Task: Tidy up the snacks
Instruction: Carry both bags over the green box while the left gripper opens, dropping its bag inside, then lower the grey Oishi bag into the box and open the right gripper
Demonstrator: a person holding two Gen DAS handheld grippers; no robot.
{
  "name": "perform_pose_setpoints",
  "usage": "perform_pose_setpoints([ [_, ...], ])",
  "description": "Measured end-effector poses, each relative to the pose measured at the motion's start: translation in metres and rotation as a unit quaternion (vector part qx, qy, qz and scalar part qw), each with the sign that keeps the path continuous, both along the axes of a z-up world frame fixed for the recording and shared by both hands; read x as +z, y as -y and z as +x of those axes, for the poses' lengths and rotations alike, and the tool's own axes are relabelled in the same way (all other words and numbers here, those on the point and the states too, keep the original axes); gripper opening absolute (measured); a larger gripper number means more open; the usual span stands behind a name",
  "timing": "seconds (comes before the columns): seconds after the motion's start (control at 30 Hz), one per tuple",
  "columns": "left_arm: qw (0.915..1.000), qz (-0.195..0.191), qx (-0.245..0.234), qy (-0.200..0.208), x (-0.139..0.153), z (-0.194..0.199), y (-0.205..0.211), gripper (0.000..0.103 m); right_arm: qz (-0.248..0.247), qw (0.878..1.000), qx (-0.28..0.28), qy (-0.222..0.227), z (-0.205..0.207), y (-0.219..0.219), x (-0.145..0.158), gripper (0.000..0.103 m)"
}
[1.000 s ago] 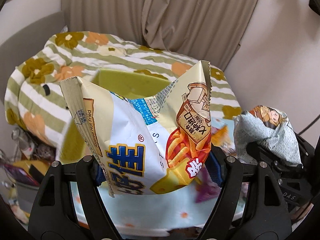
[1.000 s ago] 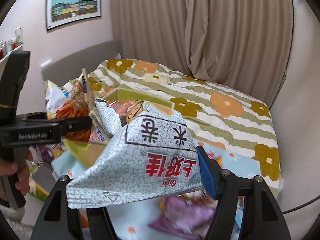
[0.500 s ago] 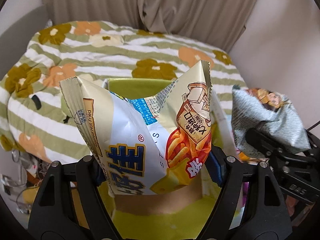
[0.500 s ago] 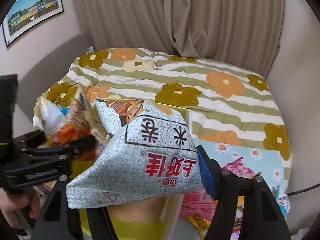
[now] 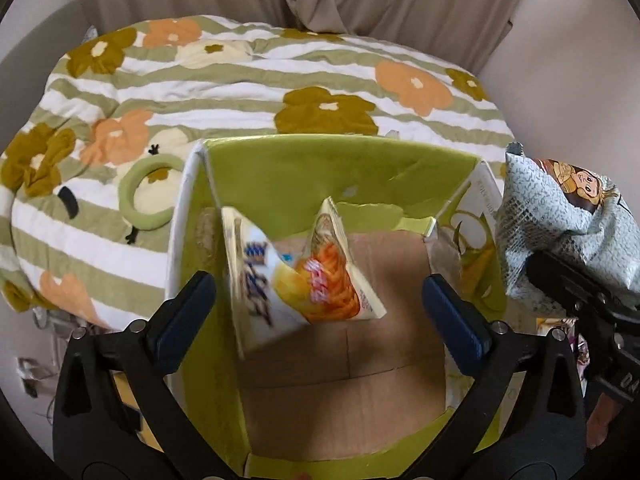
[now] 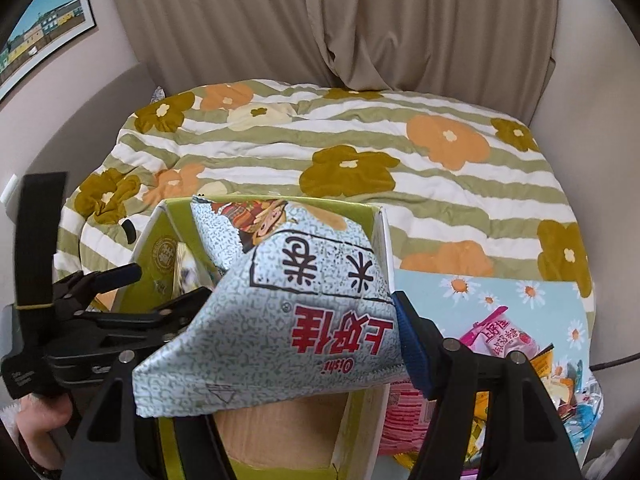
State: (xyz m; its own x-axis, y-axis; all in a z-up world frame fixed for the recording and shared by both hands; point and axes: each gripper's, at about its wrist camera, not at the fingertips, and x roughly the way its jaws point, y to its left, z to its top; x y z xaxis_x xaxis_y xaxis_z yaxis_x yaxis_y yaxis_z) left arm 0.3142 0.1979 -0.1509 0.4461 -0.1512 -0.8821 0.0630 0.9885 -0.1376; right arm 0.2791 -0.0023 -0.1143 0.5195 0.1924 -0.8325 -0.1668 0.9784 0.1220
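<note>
An open green cardboard box [image 5: 320,160] stands by the bed, brown floor inside. My left gripper [image 5: 318,304] is open above it. A white and orange chip bag [image 5: 296,284] is blurred between the spread fingers, inside the box, touching neither pad. My right gripper [image 6: 280,344] is shut on a pale grey speckled rice-cracker bag [image 6: 296,312] with red letters, held over the box's right wall [image 6: 384,248]. That bag also shows at the right in the left wrist view [image 5: 560,216]. The left gripper shows at the left in the right wrist view [image 6: 120,300].
A bed with a green-striped flowered quilt [image 5: 240,80] lies behind the box. To the right is a light blue daisy cloth [image 6: 500,292] with a pink snack pack [image 6: 504,336] and other packs. Beige curtains [image 6: 360,20] hang behind.
My left gripper has opened and let go of the chip bag, which drops into the box. Both grippers have moved over the box. The right one still holds its bag.
</note>
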Motion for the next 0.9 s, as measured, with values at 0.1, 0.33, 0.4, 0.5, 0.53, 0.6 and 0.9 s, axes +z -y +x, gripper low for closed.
perform_pose_setpoints([
  [0.1, 1.0000, 0.003, 0.009, 0.000, 0.002, -0.008, -0.008, 0.102, 0.001, 1.000, 0.001, -0.005, 0.002, -0.003, 0.000, 0.063],
  [0.33, 0.9989, -0.026, 0.039, -0.003, 0.011, -0.042, -0.027, 0.102, 0.016, 1.000, 0.016, -0.010, 0.009, -0.011, -0.001, 0.064],
  [0.4, 0.9986, -0.027, 0.046, 0.000, 0.014, -0.050, -0.031, 0.102, 0.019, 1.000, 0.020, -0.009, 0.014, -0.014, -0.002, 0.064],
  [0.5, 0.9982, -0.022, 0.055, 0.007, 0.018, -0.057, -0.037, 0.102, 0.018, 0.999, 0.026, -0.007, 0.024, -0.020, -0.003, 0.064],
  [0.53, 0.9981, -0.020, 0.058, 0.009, 0.019, -0.059, -0.039, 0.102, 0.017, 0.999, 0.029, -0.007, 0.027, -0.022, -0.005, 0.064],
  [0.6, 0.9977, -0.020, 0.063, 0.013, 0.022, -0.062, -0.043, 0.102, 0.011, 0.999, 0.031, -0.003, 0.034, -0.026, -0.008, 0.064],
  [0.9, 0.9967, -0.009, 0.080, 0.008, 0.017, -0.069, -0.052, 0.102, 0.010, 1.000, 0.029, 0.003, 0.049, -0.028, -0.030, 0.099],
])
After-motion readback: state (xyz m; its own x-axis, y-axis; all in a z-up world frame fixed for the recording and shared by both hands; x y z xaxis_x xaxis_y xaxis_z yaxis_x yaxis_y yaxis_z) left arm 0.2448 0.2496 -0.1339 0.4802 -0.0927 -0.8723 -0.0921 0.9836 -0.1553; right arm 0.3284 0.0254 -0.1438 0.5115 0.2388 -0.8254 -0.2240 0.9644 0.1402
